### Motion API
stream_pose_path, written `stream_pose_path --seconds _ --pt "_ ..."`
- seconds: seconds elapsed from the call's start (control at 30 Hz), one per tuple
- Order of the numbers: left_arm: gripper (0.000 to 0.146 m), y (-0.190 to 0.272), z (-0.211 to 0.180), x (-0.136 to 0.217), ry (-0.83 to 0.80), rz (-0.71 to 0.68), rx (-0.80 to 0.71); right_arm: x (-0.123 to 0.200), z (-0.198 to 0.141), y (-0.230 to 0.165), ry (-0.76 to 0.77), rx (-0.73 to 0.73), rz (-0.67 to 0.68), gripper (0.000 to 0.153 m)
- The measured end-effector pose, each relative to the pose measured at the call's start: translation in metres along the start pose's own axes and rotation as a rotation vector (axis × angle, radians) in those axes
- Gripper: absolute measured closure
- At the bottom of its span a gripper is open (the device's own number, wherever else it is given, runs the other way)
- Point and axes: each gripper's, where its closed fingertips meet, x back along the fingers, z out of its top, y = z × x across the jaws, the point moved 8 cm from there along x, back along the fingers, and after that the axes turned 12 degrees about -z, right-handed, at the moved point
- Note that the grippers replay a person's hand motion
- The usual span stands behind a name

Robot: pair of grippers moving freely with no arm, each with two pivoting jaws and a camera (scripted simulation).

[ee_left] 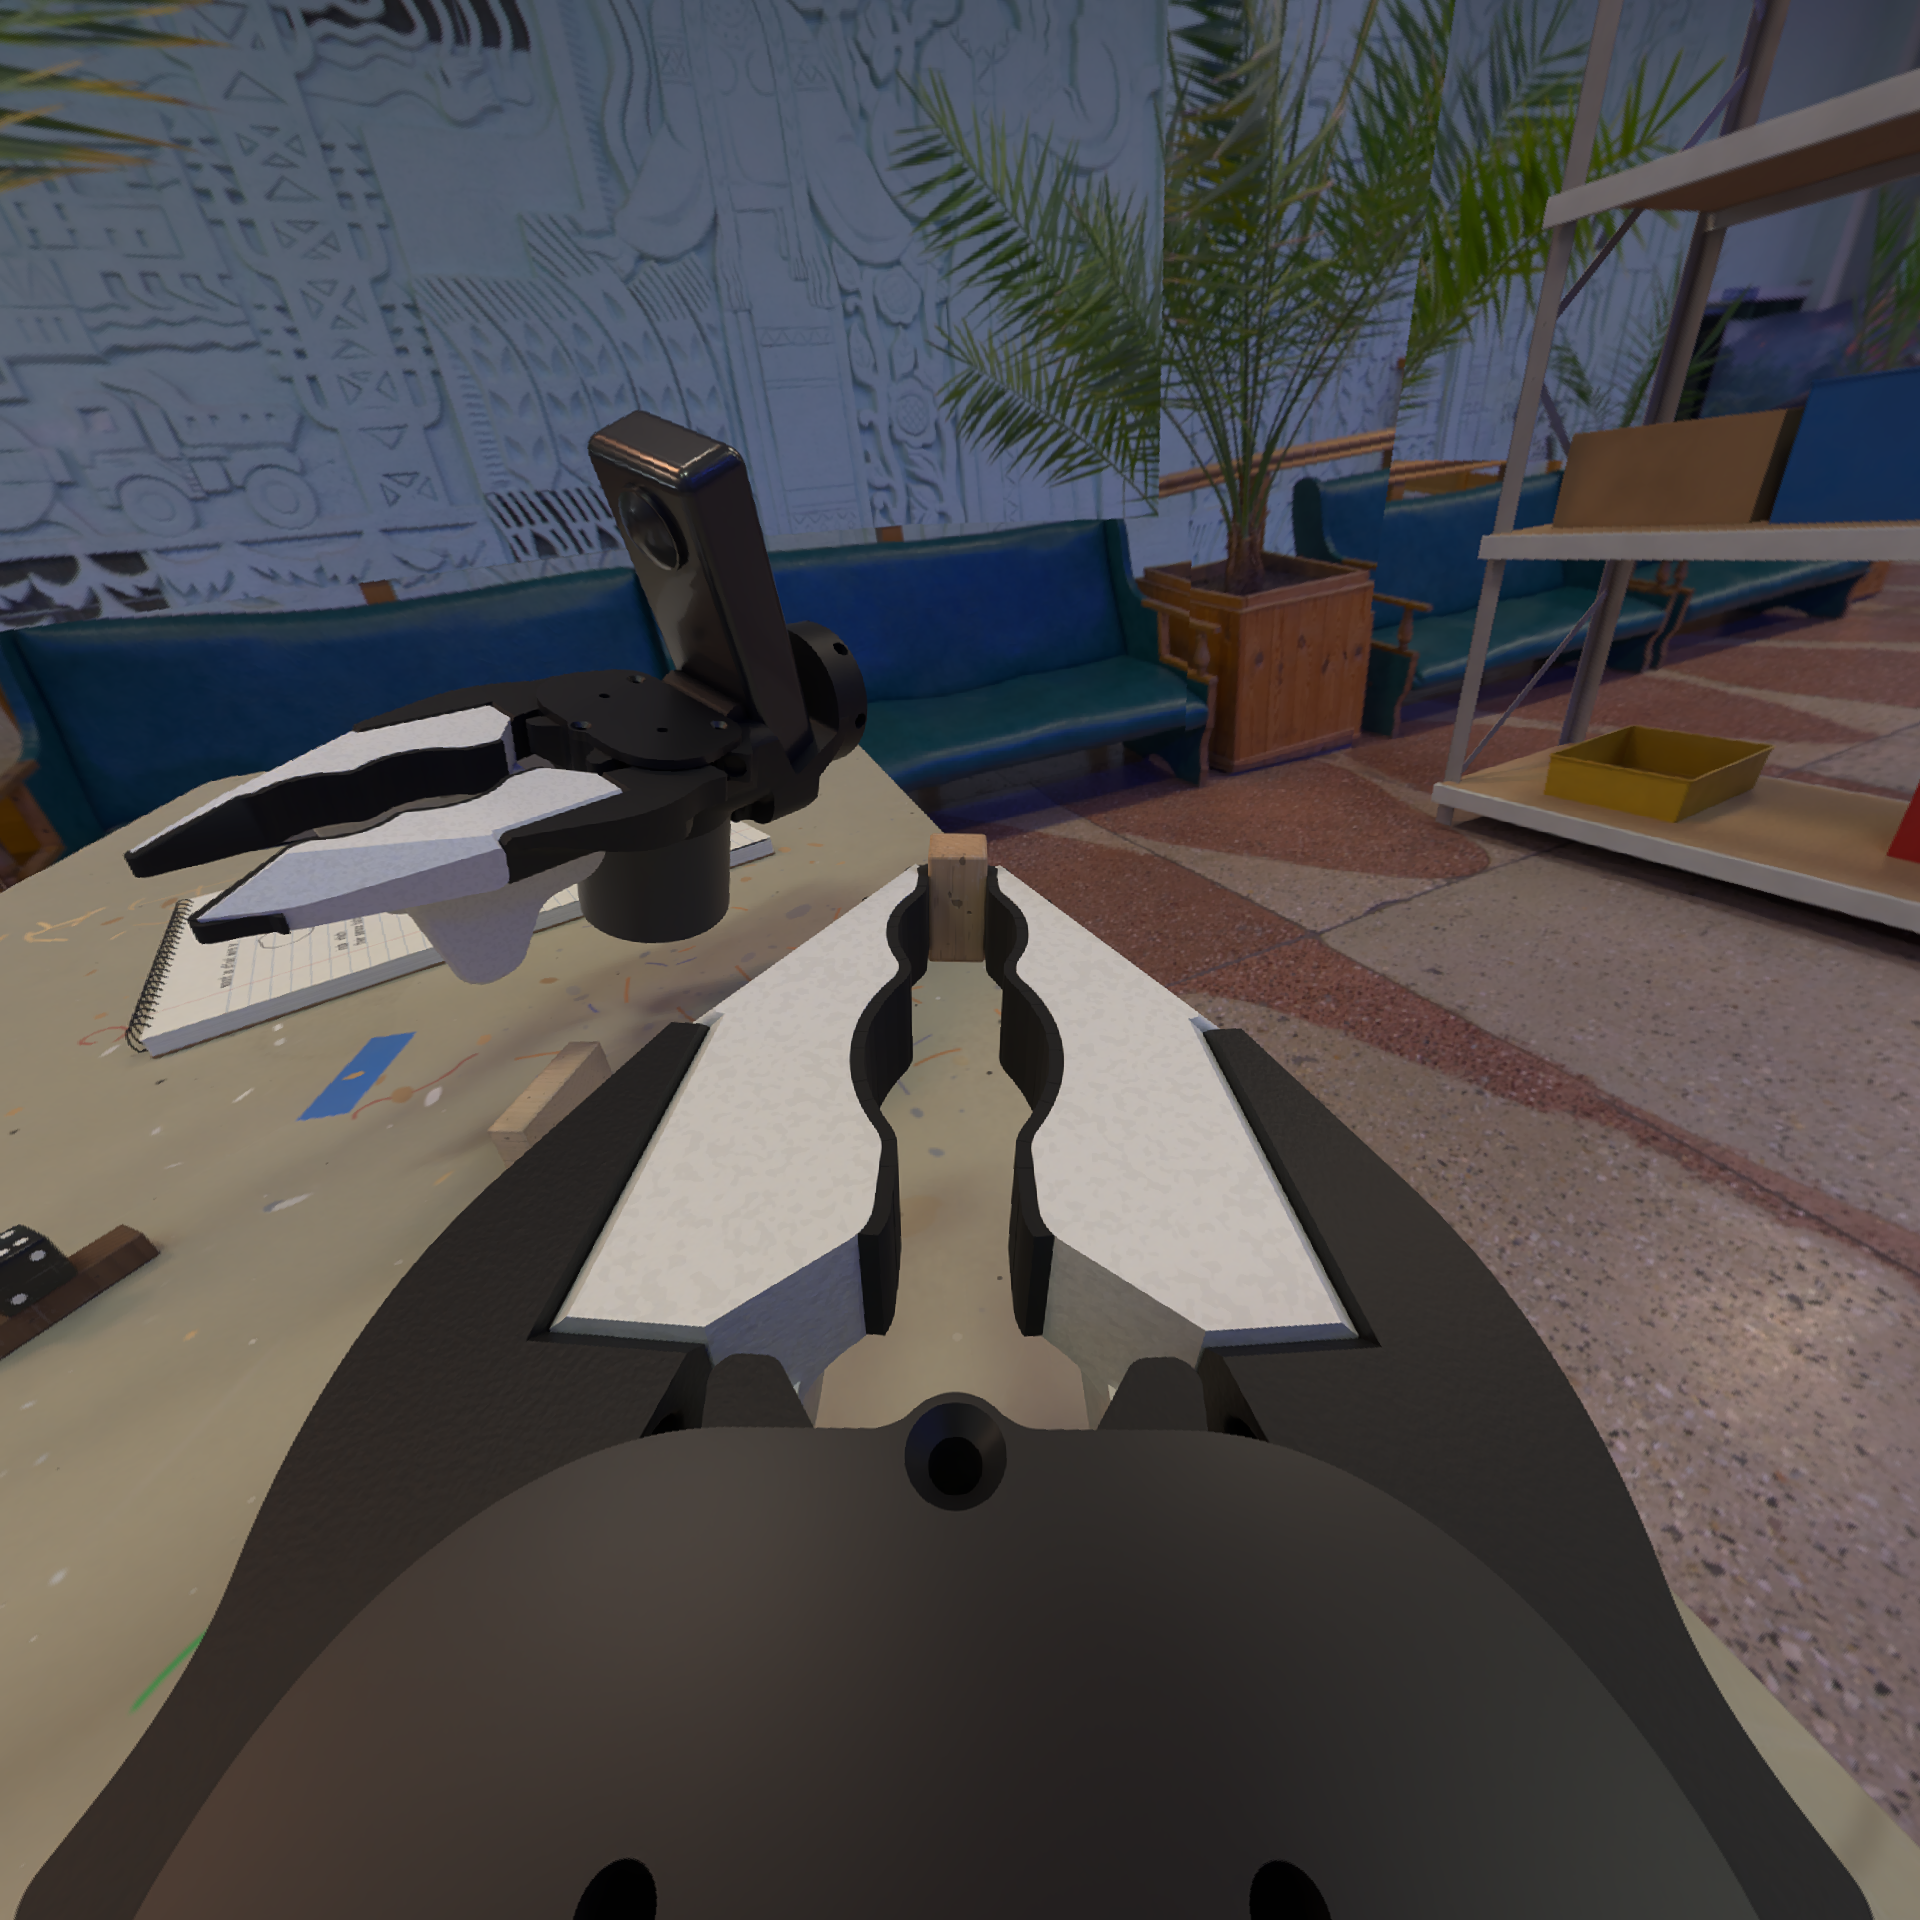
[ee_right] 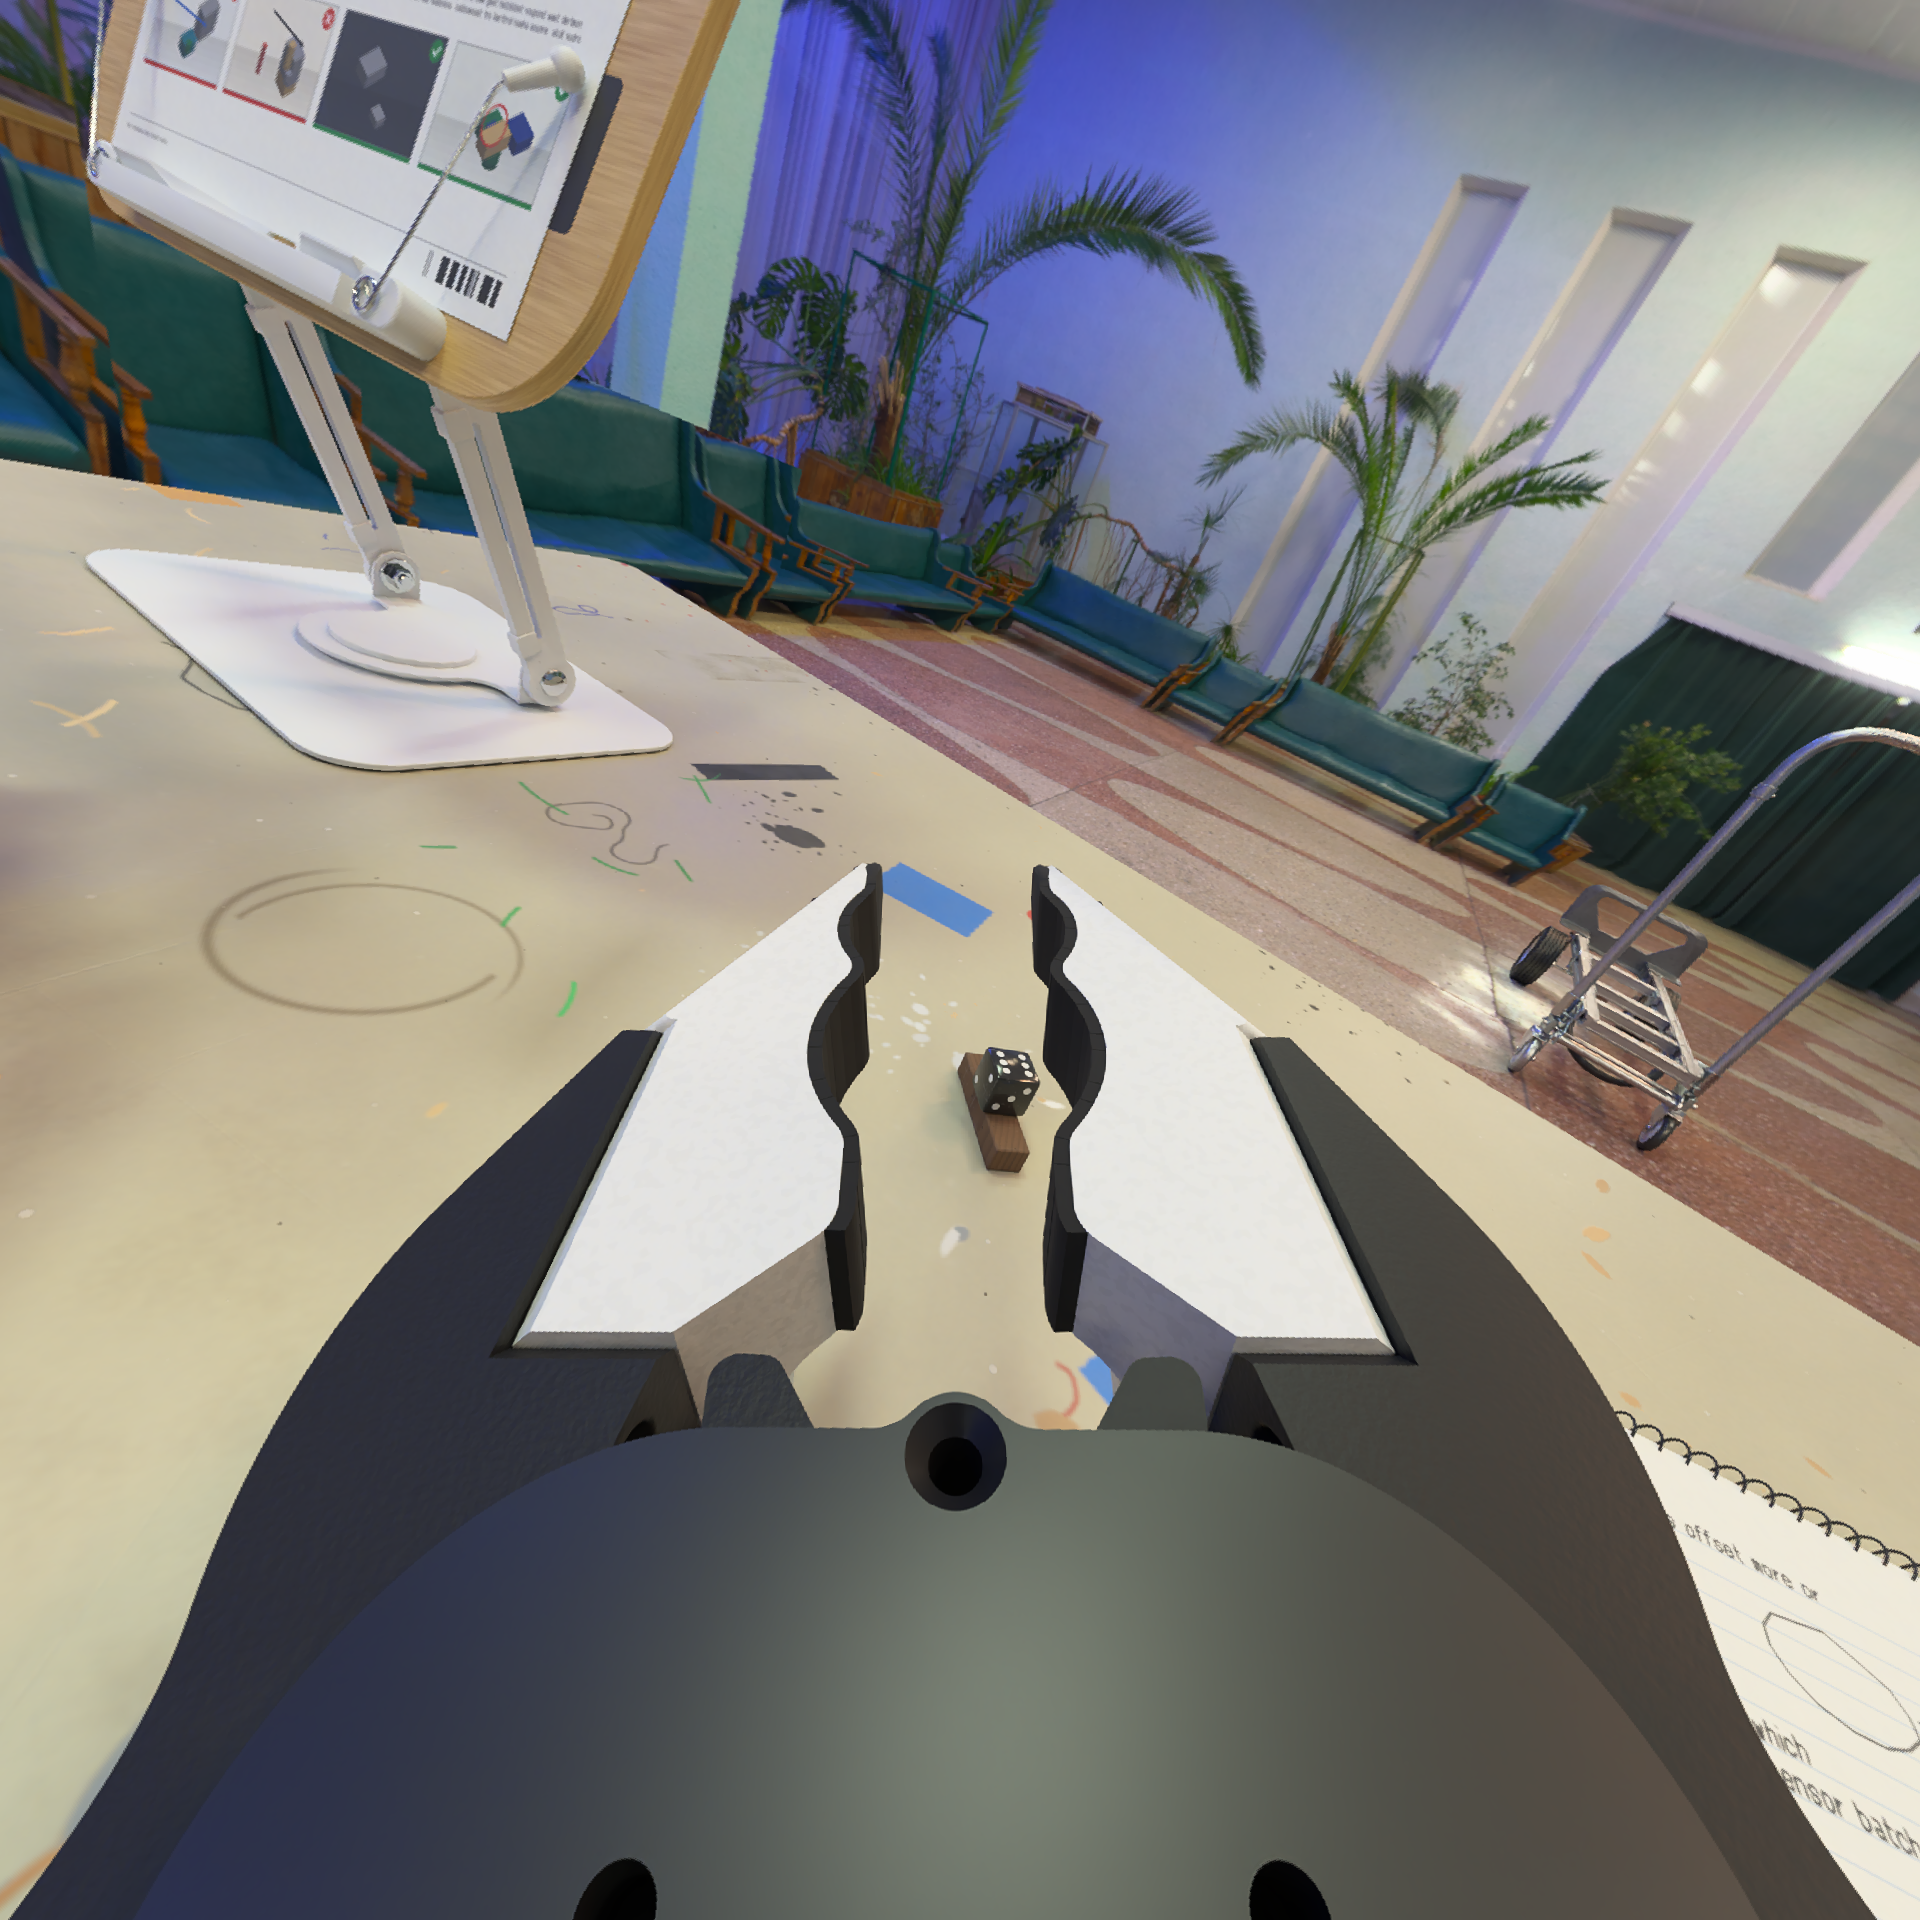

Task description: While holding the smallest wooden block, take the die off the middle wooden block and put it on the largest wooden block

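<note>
Jaws first: on my left gripper (ee_left: 957, 883) they are closing on the smallest wooden block (ee_left: 957, 896), a pale upright piece pinched right at the tips and hanging clear above the desk (ee_left: 260, 1455) near its edge. My right gripper (ee_right: 956, 883) is hovering over the desk with its jaws standing apart and nothing between them.

Through that gap I am seeing the die (ee_right: 1009, 1078), black with white pips, sitting on the far end of the middle wooden block (ee_right: 995, 1117), a dark brown bar lying flat on the desk well below the tips. In the left wrist view the same die (ee_left: 26, 1265) and dark block (ee_left: 88, 1283) are showing at the left edge. A pale, larger wooden block (ee_left: 551, 1091) is lying flat on the desk just left of my left gripper's finger, partly hidden by it; I am taking it for the largest one.

Farther out, the right gripper (ee_left: 197, 894) is floating over a spiral notebook (ee_left: 291, 977); its page is carrying printed lines and a sketch, which I am leaving unread. A strip of blue tape (ee_left: 358, 1075) is lying on the desk between the notebook and the pale block.

Beyond the right gripper, a white stand (ee_right: 384, 644) is holding a wooden board (ee_right: 582, 312) with a printed instruction sheet (ee_right: 343, 104) bearing small pictures and a barcode.
</note>
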Motion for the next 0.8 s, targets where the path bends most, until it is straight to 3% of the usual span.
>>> stream_pose_path --seconds 0.8 --pt "0.137 -0.0029 -0.0012 0.0016 -0.001 0.032 0.007 -0.0002 -0.0002 -0.0002 0.001 0.0 0.0 0.124"
